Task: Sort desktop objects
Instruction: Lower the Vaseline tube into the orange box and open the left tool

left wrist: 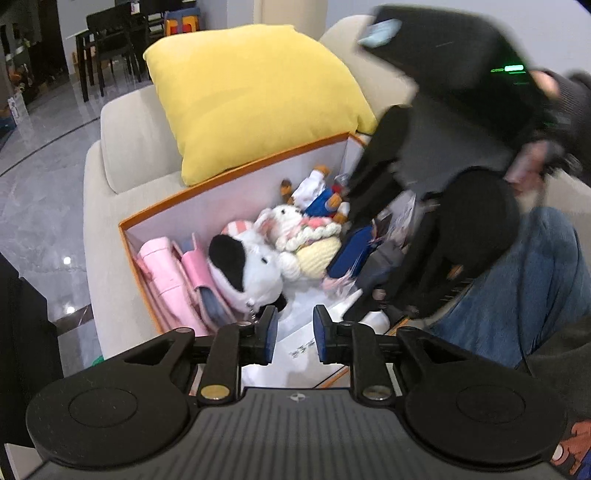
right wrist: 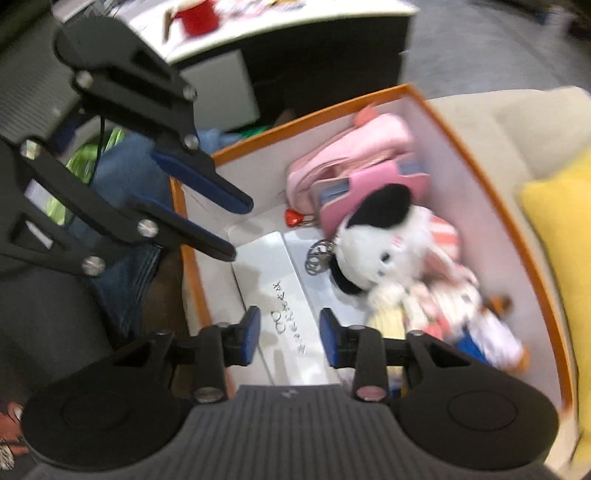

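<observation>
An orange-rimmed white box (left wrist: 236,170) sits on a beige sofa and holds plush toys and pink pouches. A black-and-white plush dog (left wrist: 243,267) lies in its middle, also in the right wrist view (right wrist: 384,243). Pink pouches (left wrist: 173,273) lean at one end. A small doll in blue and white (left wrist: 314,192) lies at the far side. My left gripper (left wrist: 294,334) is open and empty above the box's near edge. My right gripper (right wrist: 290,338) is open and empty over the box floor (right wrist: 291,306); in the left wrist view it is a blurred black shape (left wrist: 424,177).
A yellow cushion (left wrist: 255,96) leans on the sofa behind the box. A low table with a red cup (right wrist: 195,16) stands beyond the box. The person's jeans-clad leg (left wrist: 524,288) is beside the box. Dark dining chairs (left wrist: 110,44) stand far off.
</observation>
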`<state>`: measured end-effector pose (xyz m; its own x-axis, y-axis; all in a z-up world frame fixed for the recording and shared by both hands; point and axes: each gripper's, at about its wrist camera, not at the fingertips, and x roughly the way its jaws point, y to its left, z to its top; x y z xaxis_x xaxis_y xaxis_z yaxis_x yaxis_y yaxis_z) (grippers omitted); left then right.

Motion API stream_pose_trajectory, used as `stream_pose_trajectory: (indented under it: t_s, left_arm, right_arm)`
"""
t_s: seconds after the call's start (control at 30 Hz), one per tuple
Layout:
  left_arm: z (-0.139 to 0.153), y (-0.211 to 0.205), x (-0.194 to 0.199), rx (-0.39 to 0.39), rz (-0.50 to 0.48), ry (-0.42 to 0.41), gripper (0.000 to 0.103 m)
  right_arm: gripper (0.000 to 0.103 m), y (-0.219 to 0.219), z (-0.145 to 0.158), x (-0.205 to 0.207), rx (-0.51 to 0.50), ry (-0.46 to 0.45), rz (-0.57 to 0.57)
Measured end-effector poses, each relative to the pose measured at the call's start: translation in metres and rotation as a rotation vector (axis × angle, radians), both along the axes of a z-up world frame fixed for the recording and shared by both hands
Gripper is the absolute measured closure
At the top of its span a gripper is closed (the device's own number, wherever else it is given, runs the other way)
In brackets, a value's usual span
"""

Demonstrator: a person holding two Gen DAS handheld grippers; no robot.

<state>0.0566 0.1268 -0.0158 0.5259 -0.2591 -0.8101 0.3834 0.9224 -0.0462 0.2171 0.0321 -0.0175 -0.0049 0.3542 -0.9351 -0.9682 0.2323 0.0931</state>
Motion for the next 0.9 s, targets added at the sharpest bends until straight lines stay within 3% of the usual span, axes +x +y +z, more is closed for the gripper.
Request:
stream_pose_trajectory:
  t_s: [0.23,0.3,0.37,0.4,0.5,0.57,0.7,0.9]
  left_arm:
    - [0.006,-0.026,0.0,-0.025,0.091,-0.039,0.07]
    - [0.008,-0.034,-0.002,-0.026,0.134,-0.064,0.066]
    - [0.011,-0.042,-0.004,-0.034,0.175,-0.091,0.05]
    - [0.011,-0.046,-0.006,-0.038,0.194,-0.106,0.047]
    - [0.011,-0.06,-0.01,-0.02,0.25,-0.147,0.045]
    - [0.009,-0.068,-0.013,0.0,0.292,-0.163,0.035]
    - [0.004,-0.076,-0.016,0.019,0.377,-0.185,0.026]
    - [-0.014,-0.075,-0.02,0.059,0.47,-0.152,0.021]
  right_arm:
    - [0.053,-0.075,0.035,-0.053,0.111,-0.109,-0.292]
    - [0.049,-0.077,0.038,-0.06,0.144,-0.136,-0.378]
    - [0.046,-0.105,0.043,-0.061,0.2,-0.16,-0.473]
    - [0.044,-0.118,0.051,-0.056,0.223,-0.176,-0.512]
    - [0.037,-0.138,0.044,-0.064,0.293,-0.234,-0.643]
    - [0.034,-0.156,0.05,-0.074,0.35,-0.246,-0.728]
    - [0.032,-0.175,0.042,-0.084,0.429,-0.23,-0.89]
    - [0.029,-0.175,0.018,-0.092,0.423,-0.253,-0.971]
